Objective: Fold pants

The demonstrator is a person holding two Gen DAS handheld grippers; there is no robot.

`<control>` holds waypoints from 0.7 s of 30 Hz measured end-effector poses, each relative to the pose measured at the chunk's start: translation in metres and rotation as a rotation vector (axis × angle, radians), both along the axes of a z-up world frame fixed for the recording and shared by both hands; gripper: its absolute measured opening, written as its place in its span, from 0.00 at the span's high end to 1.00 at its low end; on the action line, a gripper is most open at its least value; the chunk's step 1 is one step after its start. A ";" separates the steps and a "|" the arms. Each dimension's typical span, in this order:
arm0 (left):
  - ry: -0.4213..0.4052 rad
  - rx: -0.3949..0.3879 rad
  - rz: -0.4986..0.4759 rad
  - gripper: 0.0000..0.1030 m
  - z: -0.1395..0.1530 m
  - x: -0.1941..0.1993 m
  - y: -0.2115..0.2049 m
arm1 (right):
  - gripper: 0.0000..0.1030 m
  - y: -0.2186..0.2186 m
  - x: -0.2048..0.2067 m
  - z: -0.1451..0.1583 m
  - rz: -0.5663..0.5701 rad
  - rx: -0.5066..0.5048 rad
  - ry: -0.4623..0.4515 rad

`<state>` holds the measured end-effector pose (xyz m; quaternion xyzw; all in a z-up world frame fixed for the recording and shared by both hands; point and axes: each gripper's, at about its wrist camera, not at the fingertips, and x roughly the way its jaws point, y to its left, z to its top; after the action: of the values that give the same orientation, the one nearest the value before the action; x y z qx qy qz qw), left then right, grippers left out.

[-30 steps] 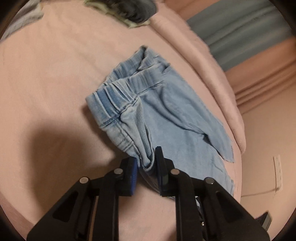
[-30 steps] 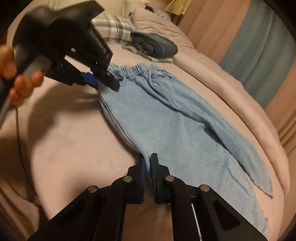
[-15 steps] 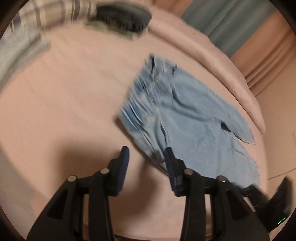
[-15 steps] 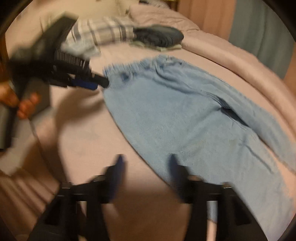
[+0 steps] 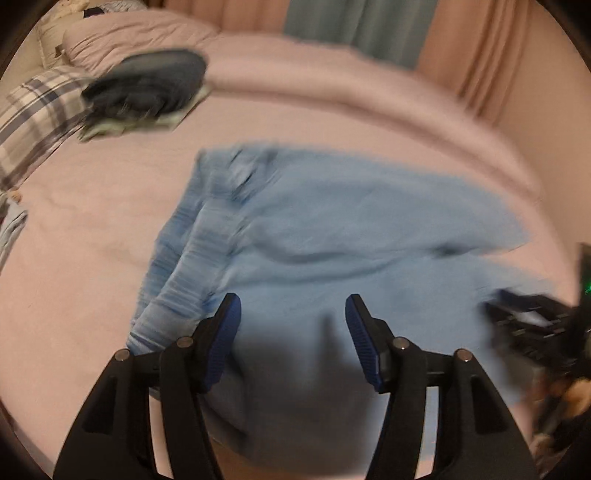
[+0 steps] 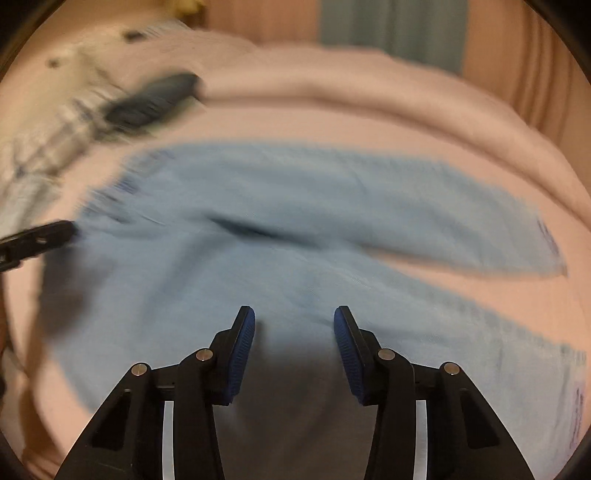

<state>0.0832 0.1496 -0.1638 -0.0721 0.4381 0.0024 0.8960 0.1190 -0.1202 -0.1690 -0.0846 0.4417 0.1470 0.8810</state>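
Light blue denim pants lie spread on the pink bed, waistband to the left, two legs running right. They also fill the right wrist view. My left gripper is open and empty, hovering over the pants near the waistband. My right gripper is open and empty over the near leg. The right gripper also shows at the right edge of the left wrist view; the left gripper's tip shows at the left edge of the right wrist view. Both views are motion-blurred.
A folded dark garment lies on a pale one at the back left of the pink bed. A plaid cloth and pillows sit at far left. A rolled pink duvet runs along the back. Curtains hang behind.
Both grippers let go of the pants and opened wide. The pants dropped flat onto the bed. Both grippers swung to face the pants from the near side.
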 end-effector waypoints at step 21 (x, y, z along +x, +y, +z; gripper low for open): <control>-0.019 -0.043 -0.111 0.28 0.011 -0.029 0.027 | 0.50 -0.178 -0.034 0.002 -0.451 0.017 0.034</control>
<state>0.0538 0.1768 -0.1529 -0.0669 0.4330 -0.0571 0.8971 0.0855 -0.2982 -0.1673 0.0263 0.4630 -0.0486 0.8846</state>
